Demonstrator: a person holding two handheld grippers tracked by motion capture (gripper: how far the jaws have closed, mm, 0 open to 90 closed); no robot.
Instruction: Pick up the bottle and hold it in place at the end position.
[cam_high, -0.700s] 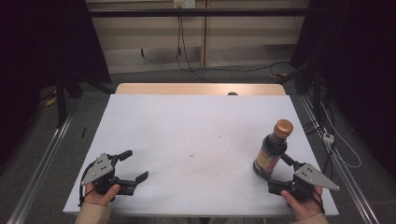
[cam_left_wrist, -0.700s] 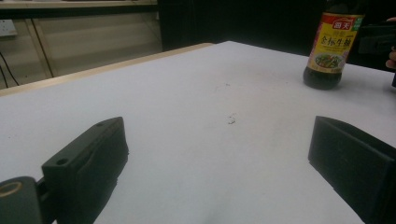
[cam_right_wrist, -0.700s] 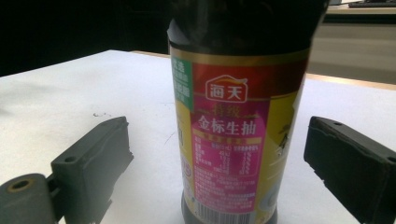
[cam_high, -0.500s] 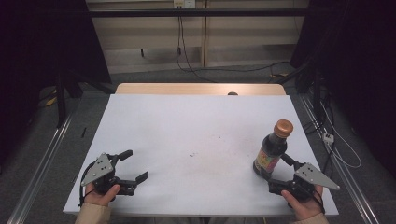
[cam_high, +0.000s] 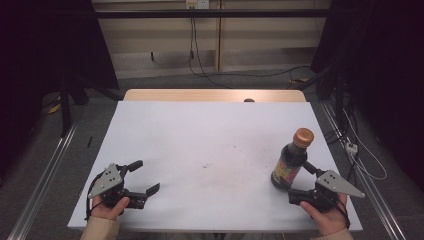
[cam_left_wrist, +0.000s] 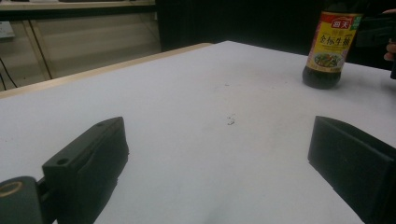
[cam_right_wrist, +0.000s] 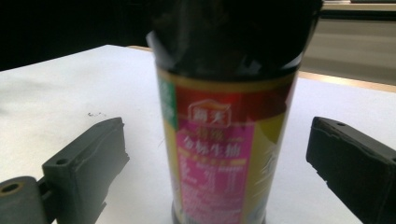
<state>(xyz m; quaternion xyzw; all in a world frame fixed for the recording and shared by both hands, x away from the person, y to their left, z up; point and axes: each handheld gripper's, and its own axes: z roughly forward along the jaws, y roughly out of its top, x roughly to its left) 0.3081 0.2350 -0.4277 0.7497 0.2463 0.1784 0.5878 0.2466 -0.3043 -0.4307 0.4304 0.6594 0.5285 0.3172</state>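
A dark sauce bottle (cam_high: 291, 161) with a brown cap and a colourful label stands upright at the table's near right. My right gripper (cam_high: 299, 179) sits just in front of it, open. In the right gripper view the bottle (cam_right_wrist: 219, 140) stands between the two spread jaws of the right gripper (cam_right_wrist: 217, 161), with a gap on each side. My left gripper (cam_high: 146, 176) rests open at the near left of the white table top (cam_high: 210, 135), holding nothing. In the left gripper view, the left gripper (cam_left_wrist: 219, 154) points across bare table towards the bottle (cam_left_wrist: 330, 44) far off at the right.
A wooden strip (cam_high: 200, 95) runs along the table's far edge, with a small dark object (cam_high: 248, 100) on it. Cables (cam_high: 350, 145) and metal rails lie on the floor to both sides. A few dark specks (cam_high: 206, 165) mark the table's middle.
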